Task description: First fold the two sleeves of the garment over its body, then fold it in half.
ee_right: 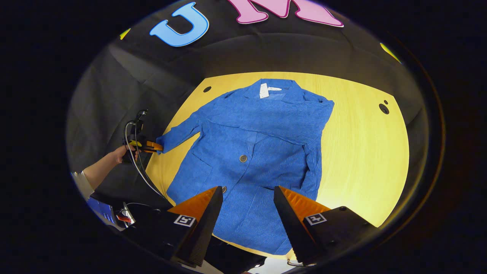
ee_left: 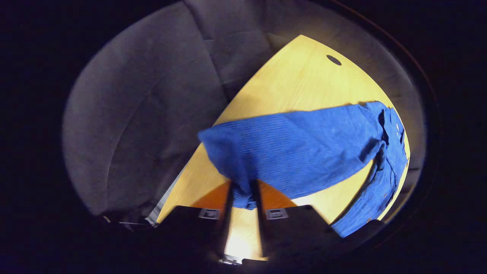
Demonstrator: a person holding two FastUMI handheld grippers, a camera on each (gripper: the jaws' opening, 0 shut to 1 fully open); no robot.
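Observation:
A blue corduroy jacket (ee_right: 251, 160) lies face up on the yellow wooden table (ee_right: 361, 152), collar toward the far wall. One sleeve (ee_right: 281, 114) lies folded across its chest. The other sleeve (ee_left: 304, 148) stretches out sideways, lifted off the table. My left gripper (ee_left: 243, 194) is shut on that sleeve's cuff; in the right gripper view the left gripper (ee_right: 152, 146) shows at the table's left edge, held by a hand. My right gripper (ee_right: 247, 198) hovers open above the jacket's lower front, nothing between its fingers.
Black cloth walls (ee_left: 152, 106) surround the table. Small dark holes (ee_right: 383, 108) mark the tabletop near its far corners. A cable (ee_right: 140, 167) hangs from the left gripper. Bare table lies to the right of the jacket.

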